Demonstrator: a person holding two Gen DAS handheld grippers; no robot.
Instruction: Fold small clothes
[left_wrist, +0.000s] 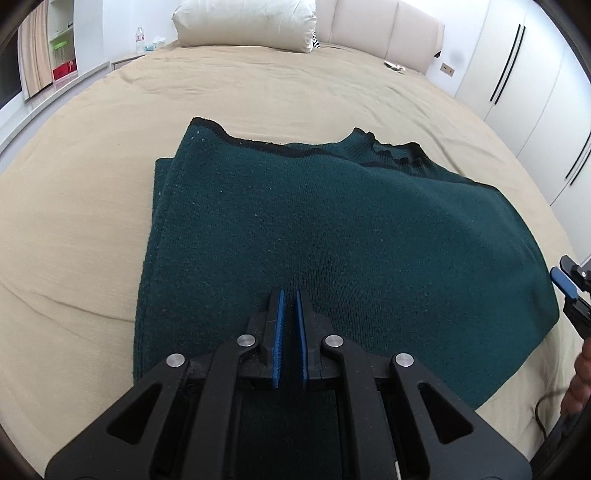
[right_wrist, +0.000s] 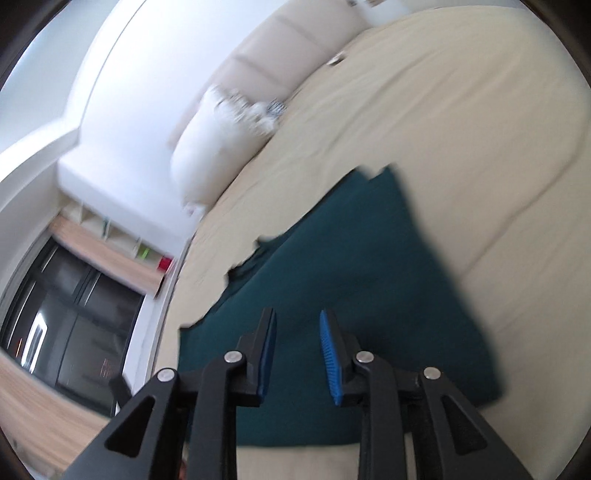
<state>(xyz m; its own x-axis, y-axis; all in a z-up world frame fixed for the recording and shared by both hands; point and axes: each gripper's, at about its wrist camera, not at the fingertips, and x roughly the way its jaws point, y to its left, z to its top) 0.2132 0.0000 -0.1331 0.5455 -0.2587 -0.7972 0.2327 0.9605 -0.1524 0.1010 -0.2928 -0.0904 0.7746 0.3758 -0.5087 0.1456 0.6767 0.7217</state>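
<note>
Left gripper (left_wrist: 290, 295) pressed together, empty, over my folded green sweater (left_wrist: 332, 229); right gripper (right_wrist: 298, 321) spread, empty.
Risk, I judge: blue pads snag knit, dragging layers askew on bed sheet (left_wrist: 92, 184).

We look down close from each wrist, the right view rolled; both share the green sweater (left_wrist: 332, 229) on the bed (left_wrist: 92, 184).

The left gripper (left_wrist: 290, 295) tilts downward, its blue-padded fingers (left_wrist: 279, 332) drawn almost together with nothing visible between them. The right gripper (right_wrist: 297, 321) is rolled sideways, its fingers (right_wrist: 330, 354) parted with a clear gap, gripping nothing.
</note>
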